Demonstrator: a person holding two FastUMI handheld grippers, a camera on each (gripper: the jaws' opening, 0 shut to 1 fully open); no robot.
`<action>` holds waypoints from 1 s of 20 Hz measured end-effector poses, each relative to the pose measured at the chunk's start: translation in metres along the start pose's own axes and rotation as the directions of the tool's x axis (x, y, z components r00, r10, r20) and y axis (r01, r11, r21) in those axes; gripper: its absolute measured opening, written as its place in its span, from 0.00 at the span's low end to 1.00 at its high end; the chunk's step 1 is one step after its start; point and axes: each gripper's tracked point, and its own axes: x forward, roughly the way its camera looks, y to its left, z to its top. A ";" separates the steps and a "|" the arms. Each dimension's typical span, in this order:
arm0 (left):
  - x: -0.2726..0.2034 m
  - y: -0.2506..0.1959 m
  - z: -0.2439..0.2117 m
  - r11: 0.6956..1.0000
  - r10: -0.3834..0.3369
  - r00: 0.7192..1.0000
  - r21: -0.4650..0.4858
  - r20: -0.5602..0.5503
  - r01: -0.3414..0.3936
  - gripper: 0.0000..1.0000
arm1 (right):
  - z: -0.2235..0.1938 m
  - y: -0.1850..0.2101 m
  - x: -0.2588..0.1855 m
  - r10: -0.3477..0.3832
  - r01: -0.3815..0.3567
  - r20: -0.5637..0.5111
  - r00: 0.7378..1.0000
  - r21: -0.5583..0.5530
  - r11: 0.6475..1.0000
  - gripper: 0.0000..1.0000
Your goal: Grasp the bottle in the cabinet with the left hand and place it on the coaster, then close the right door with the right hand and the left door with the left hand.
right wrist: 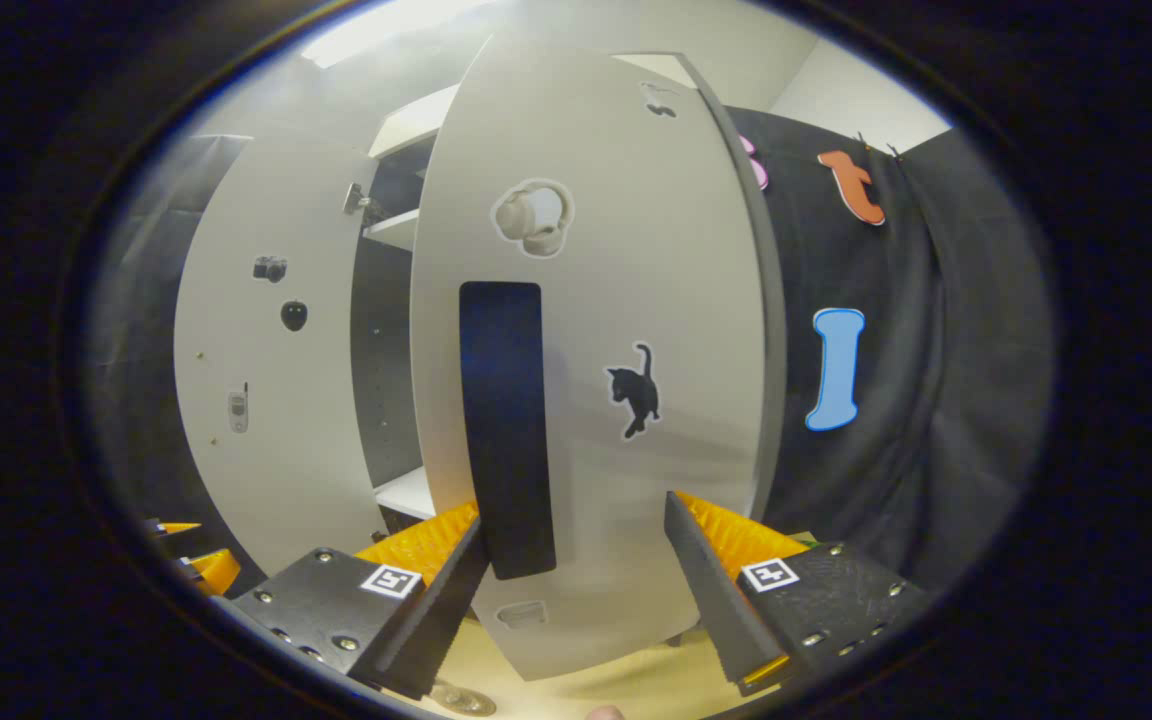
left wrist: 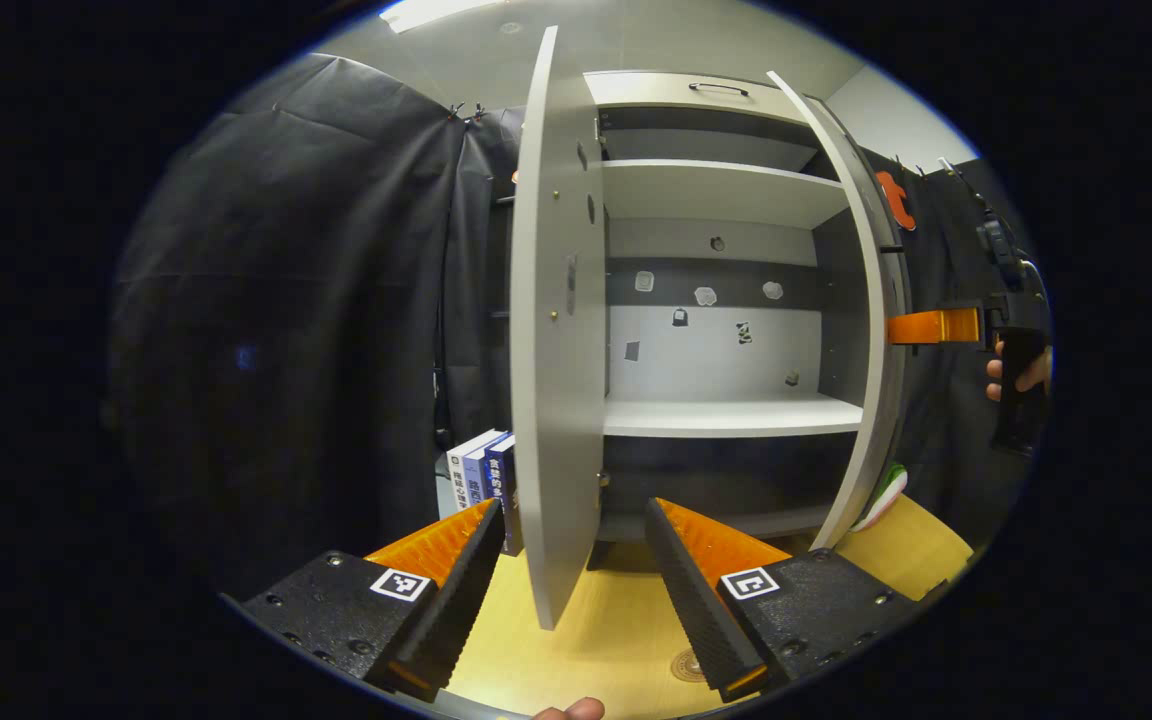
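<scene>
Shelves (left wrist: 731, 415) of the cabinet (left wrist: 726, 300) straight ahead of the left gripper (left wrist: 576, 580) carry no bottle in the left gripper view, so my judgement is that the bottle step is over or nearly so. The bottle itself I cannot find. A small round patterned disc (left wrist: 688, 664) on the tabletop (left wrist: 586, 640), just beside the left gripper's right finger, may be the coaster, but it is half hidden and I cannot say whether anything stands on it. The left gripper is spread wide and holds nothing. The edge of the left door (left wrist: 556, 330) stands between its fingers, just ahead; whether either finger touches it I cannot tell. The right door (left wrist: 861, 300) is ahead and to the right, swung open. Beyond it, far to the right, the right gripper (left wrist: 931, 326) reaches toward that door's outer side, with a hand (left wrist: 1021, 375) holding it. Some books (left wrist: 481, 480) stand ahead and to the left, behind the left door.

In the right gripper view, the right gripper (right wrist: 576, 580) is likewise open and empty. The right door's (right wrist: 596, 380) outer face is directly in front of it, with a long dark handle (right wrist: 506, 430) ahead, toward the left finger, and not clasped. The left door (right wrist: 266, 380) stands open farther left, with the cabinet's interior (right wrist: 386, 350) in the gap between the doors.

Both doors are still open, so both closings are left. The right one looks about to begin.
</scene>
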 end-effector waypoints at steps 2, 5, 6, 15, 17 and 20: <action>0.003 0.014 0.003 1.000 0.009 1.000 -0.010 0.002 -0.009 0.89 | 0.000 0.009 0.015 -0.008 0.008 0.009 1.000 0.001 1.000 1.00; 0.006 0.033 0.004 1.000 0.013 1.000 -0.020 -0.004 -0.013 0.90 | 0.002 0.017 0.035 -0.020 0.020 0.028 0.999 0.000 1.000 1.00; 0.009 0.040 0.006 1.000 0.017 1.000 -0.020 -0.001 -0.017 0.90 | 0.002 0.019 0.041 -0.022 0.022 0.030 0.999 0.001 1.000 0.97; 0.029 0.077 0.030 0.999 -0.006 1.000 -0.037 0.020 0.007 0.90 | 0.004 0.030 0.090 -0.092 0.093 0.043 0.995 -0.031 0.995 1.00; 0.035 0.083 0.043 0.999 -0.016 0.999 -0.051 0.033 0.018 0.90 | 0.006 0.029 0.097 -0.122 0.124 0.051 0.991 -0.037 0.992 1.00; 0.043 0.094 0.060 0.998 -0.018 0.998 -0.060 0.055 0.021 0.90 | 0.006 0.028 0.105 -0.159 0.161 0.060 0.985 -0.034 0.986 1.00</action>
